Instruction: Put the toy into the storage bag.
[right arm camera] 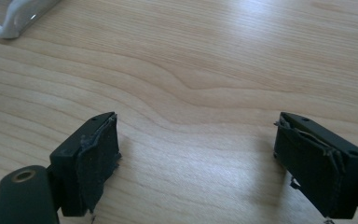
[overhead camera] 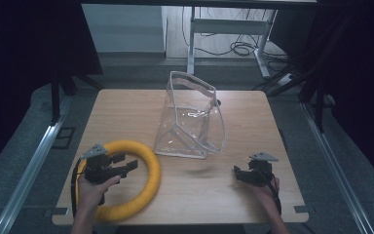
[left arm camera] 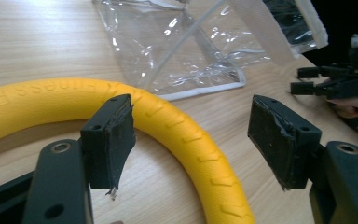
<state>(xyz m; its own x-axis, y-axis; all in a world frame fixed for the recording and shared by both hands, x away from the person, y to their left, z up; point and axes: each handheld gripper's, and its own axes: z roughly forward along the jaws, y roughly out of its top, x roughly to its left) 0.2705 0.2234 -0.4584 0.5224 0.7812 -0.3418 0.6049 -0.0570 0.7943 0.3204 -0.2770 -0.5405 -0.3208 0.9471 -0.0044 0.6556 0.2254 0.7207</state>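
A yellow foam ring (overhead camera: 146,183) lies flat on the wooden table (overhead camera: 126,112) at the front left. My left gripper (overhead camera: 126,165) hovers over the ring's middle, open, its jaws wide apart with the ring's right arc (left arm camera: 177,126) showing between and beyond them, untouched. A clear plastic pouch (overhead camera: 192,117) with white trim stands upright and open at the table's centre; its base (left arm camera: 177,51) shows in the left gripper view. My right gripper (overhead camera: 239,173) is at the front right, open above bare wood (right arm camera: 196,93), nothing between its jaws. It also appears far right (left arm camera: 328,84) in the left gripper view.
A corner of the pouch's white trim (right arm camera: 14,18) lies at the upper left of the right gripper view. Beyond the table's far edge stand a desk frame (overhead camera: 224,29) and floor cables (overhead camera: 243,48). Metal rails (overhead camera: 29,165) run along both sides.
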